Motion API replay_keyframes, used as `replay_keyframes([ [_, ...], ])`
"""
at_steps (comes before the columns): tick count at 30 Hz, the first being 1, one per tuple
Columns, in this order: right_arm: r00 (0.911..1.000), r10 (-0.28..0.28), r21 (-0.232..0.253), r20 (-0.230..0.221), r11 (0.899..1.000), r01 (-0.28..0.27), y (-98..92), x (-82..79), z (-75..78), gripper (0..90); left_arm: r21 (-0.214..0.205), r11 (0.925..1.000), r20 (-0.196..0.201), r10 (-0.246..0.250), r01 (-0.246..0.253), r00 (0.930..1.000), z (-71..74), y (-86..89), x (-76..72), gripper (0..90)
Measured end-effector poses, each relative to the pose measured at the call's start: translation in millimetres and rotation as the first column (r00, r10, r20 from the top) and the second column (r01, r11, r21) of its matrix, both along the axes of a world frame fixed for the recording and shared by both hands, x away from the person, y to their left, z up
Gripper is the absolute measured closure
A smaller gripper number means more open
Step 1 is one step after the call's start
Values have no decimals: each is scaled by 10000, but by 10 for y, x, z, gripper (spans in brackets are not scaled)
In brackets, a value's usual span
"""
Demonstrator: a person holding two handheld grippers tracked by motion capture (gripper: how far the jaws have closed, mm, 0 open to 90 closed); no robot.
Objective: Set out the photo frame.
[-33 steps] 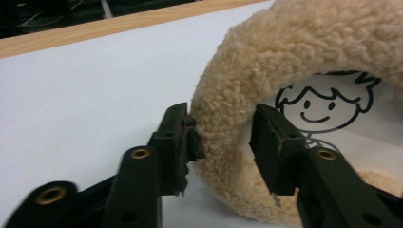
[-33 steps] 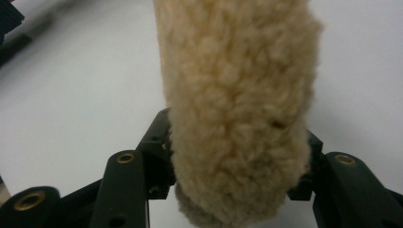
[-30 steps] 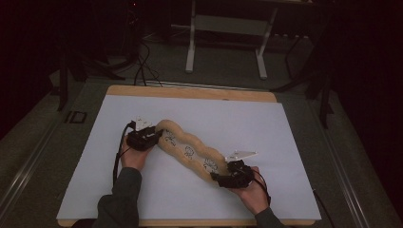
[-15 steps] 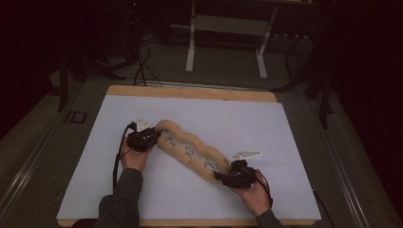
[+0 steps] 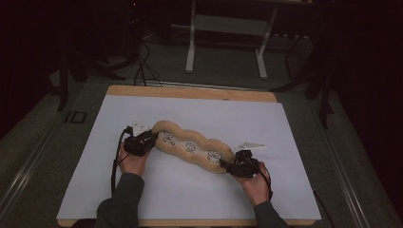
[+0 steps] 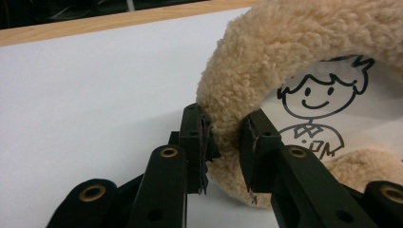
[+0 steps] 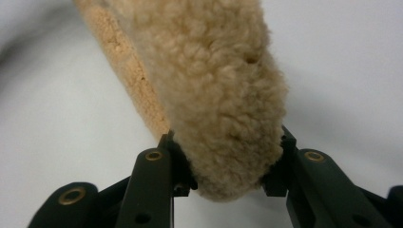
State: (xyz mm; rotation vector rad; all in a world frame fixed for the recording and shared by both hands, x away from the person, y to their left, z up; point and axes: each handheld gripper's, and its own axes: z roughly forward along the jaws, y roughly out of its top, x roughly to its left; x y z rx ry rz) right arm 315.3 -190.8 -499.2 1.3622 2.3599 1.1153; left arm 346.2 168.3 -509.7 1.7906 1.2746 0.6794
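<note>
A long tan fleece strip (image 5: 190, 145) with a wavy outline lies slantwise on the white table sheet, with cartoon figures drawn on its pale top panels. My left gripper (image 5: 153, 137) is at its upper-left end. In the left gripper view the pads pinch the curled fleece rim (image 6: 266, 47) between them (image 6: 225, 128), beside a drawn smiling figure (image 6: 313, 95). My right gripper (image 5: 228, 165) is at the lower-right end. Its jaws (image 7: 228, 156) clamp the thick fleece tip (image 7: 214, 85). Both pairs of jaws have just been closing on the fleece.
The white sheet (image 5: 247, 118) covers a wooden table whose far edge (image 5: 190, 91) shows. A small white scrap (image 5: 252, 144) lies by the right hand. Beyond the table are a metal stand (image 5: 223, 47) and floor cables (image 5: 142, 61).
Both hands stay at the strip's ends. The right hand has shifted slightly along the table and the strip's right end has settled between its jaws.
</note>
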Motion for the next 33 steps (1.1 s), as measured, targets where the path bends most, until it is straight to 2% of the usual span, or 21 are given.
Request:
replay_keyframes([
  [6, 9999, -75, 94, 98, 9999, 74, 9, 116, 24, 602, -21, 9993, 51, 364, -364, 9993, 10, 21, -99, 737],
  [15, 9995, -219, 459, 222, 9987, 208, -32, 235, 69, 567, -437, 9973, 54, 592, -589, 9982, -22, 31, -213, 734],
  [22, 9994, -189, 315, 298, 9993, 179, -54, 303, 51, 554, -517, 9964, -16, 668, -668, 9978, -41, 17, -271, 732],
  [33, 9990, -171, 204, 412, 9997, 163, -123, 406, 5, 530, -608, 9961, 236, 659, -643, 9976, -55, -41, -381, 726],
])
